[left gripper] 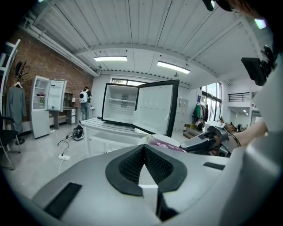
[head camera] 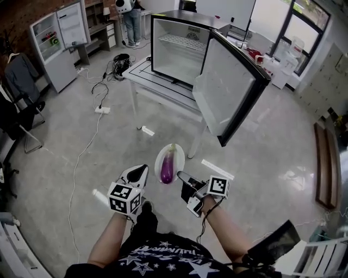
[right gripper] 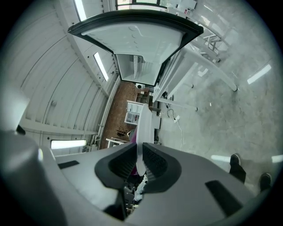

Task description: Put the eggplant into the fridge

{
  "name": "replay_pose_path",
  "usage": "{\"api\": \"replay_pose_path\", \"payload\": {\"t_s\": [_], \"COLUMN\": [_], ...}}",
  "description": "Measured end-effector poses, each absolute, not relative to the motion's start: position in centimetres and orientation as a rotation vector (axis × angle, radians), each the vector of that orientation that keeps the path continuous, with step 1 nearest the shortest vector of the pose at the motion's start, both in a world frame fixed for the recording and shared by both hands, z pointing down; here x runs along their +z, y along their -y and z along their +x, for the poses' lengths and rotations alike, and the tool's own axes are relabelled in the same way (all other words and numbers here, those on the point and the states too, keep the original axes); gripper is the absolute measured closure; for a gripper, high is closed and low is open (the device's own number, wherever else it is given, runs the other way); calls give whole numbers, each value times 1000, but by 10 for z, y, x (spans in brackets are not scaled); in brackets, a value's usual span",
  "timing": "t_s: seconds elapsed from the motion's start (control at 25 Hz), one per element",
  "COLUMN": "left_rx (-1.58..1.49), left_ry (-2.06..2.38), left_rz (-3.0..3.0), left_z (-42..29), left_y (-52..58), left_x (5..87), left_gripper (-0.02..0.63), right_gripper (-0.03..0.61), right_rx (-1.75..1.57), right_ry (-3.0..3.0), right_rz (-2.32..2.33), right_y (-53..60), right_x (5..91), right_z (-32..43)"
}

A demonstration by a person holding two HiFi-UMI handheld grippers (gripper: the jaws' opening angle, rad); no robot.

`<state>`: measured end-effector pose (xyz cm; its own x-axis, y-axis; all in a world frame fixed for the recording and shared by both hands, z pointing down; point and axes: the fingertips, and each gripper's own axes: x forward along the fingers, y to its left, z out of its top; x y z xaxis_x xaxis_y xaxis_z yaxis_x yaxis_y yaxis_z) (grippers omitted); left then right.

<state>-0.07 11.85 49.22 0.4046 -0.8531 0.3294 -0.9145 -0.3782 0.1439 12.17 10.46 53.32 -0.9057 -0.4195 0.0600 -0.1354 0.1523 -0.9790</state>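
A purple eggplant point(head camera: 167, 166) lies on a small white plate point(head camera: 159, 157) held over the floor, short of the table. My right gripper point(head camera: 179, 175) is shut on the plate's right rim; in the right gripper view the plate point(right gripper: 144, 126) stands edge-on between the jaws, with a sliver of eggplant point(right gripper: 132, 137) beside it. My left gripper point(head camera: 142, 169) is just left of the plate, jaws shut on nothing. From the left gripper view point(left gripper: 143, 148) the plate point(left gripper: 173, 140) and eggplant point(left gripper: 164, 145) lie just past the tips. The black mini fridge point(head camera: 179, 49) stands on a white table point(head camera: 142, 73), door point(head camera: 225, 87) swung wide.
The fridge door juts out over the floor ahead and to the right of the plate. Cables and a power strip point(head camera: 102, 109) trail across the floor on the left. A tall white fridge point(head camera: 57, 40) and a person point(head camera: 130, 16) are far back.
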Motion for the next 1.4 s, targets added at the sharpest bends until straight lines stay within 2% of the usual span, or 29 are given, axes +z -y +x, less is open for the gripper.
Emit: {"api": "replay_pose_path", "payload": {"t_s": [0.8, 1.4], "left_rx": [296, 313], "left_ry": [1348, 1291], "left_rz": [2518, 2525], "left_z": [-102, -100], "left_y": [28, 102], "left_x": [480, 493], "left_gripper": [604, 604], "right_gripper": [541, 541], "right_rx": [-1689, -1745], "right_ry": [-2153, -2070], "right_rz": [-677, -727], "right_y": [35, 101], "right_x": [509, 532], "right_z": [20, 19]}}
